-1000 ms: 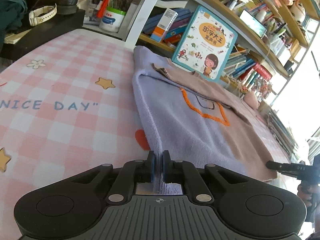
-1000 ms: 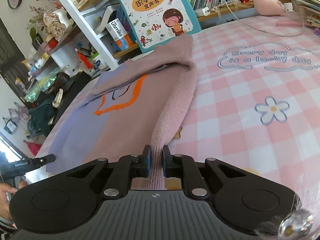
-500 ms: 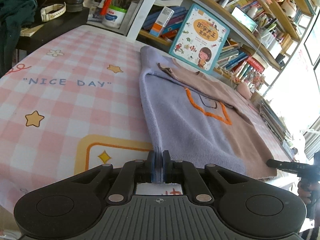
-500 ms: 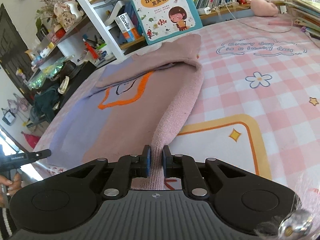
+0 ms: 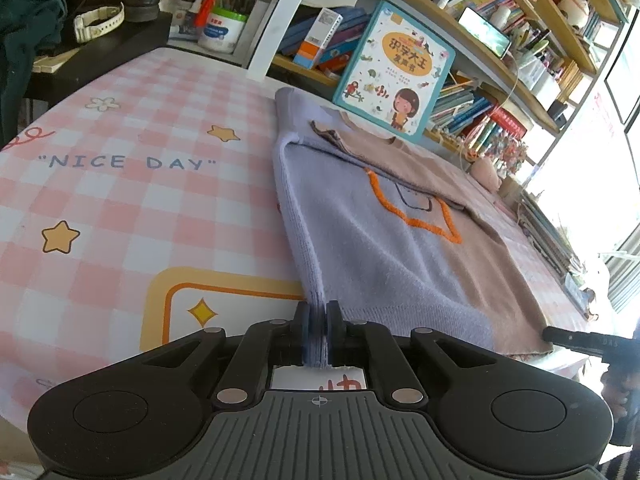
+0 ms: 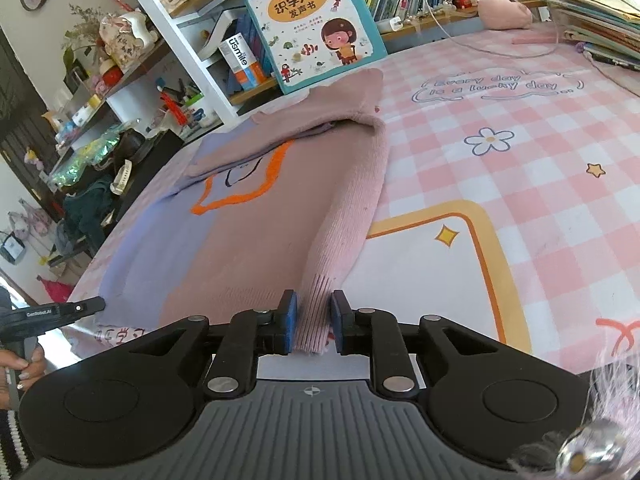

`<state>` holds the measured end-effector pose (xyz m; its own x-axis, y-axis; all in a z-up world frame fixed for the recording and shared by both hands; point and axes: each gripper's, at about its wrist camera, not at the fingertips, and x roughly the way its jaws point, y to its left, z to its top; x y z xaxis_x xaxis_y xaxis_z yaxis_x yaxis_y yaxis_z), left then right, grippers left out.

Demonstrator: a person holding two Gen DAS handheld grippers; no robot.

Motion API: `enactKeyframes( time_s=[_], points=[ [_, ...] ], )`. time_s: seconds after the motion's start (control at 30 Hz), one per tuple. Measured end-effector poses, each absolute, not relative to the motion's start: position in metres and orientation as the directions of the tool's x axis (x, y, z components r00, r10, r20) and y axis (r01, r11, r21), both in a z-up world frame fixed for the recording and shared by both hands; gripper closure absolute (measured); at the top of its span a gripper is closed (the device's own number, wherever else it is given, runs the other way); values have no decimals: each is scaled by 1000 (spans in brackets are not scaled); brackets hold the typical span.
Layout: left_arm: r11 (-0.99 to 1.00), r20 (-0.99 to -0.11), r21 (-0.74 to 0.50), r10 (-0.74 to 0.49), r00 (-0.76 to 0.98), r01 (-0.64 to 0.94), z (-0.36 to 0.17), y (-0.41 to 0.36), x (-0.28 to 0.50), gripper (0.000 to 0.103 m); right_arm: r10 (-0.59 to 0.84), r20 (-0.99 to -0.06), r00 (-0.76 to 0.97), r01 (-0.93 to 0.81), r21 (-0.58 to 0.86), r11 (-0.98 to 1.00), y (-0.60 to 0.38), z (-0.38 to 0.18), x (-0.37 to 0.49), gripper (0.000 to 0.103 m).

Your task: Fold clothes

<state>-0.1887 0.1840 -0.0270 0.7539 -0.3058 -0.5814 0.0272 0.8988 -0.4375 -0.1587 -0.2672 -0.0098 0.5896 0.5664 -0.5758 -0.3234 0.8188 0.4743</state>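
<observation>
Sweater in lilac and dusty pink lies flat on the pink checked tablecloth, its collar toward twelve o'clock near the propped picture book. At six o'clock in the left wrist view, the left gripper is clamped tight on the lilac hem corner, pads pressed against the knit. In the right wrist view, the right gripper has its blue pads spread apart, the pink ribbed cuff of the folded-in sleeve lying loose between them. The sleeve runs from six toward twelve along the sweater's right edge. An orange star outline crosses the chest.
</observation>
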Motion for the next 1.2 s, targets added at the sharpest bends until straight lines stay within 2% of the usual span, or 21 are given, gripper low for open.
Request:
enactKeyframes(
  time_s=[0.53, 0.6, 0.67, 0.9, 1.07, 1.2],
  points=[
    [886, -568, -463, -326, 756, 35, -29, 184, -185, 95, 609, -561, 561, -333, 520, 786, -267, -12, -161, 80],
    [882, -563, -469, -330, 758, 36, -30, 185, -186, 95, 610, -562, 558, -335, 520, 786, -267, -12, -161, 81],
    [875, -556, -483, -340, 759, 38, -31, 186, -187, 97, 611, -567, 552, -338, 517, 786, -267, -12, -161, 89],
    [822, -527, -569, -398, 751, 37, -35, 195, -195, 99, 635, -552, 540, -325, 559, 763, -276, -15, -167, 92],
    [750, -459, -659, -466, 756, 62, -35, 204, -204, 99, 667, -517, 536, -314, 612, 726, -286, -11, -173, 92],
    [690, -367, -714, -514, 775, 119, -24, 208, -198, 99, 717, -432, 547, -340, 668, 662, -292, 6, -168, 92]
  ],
)
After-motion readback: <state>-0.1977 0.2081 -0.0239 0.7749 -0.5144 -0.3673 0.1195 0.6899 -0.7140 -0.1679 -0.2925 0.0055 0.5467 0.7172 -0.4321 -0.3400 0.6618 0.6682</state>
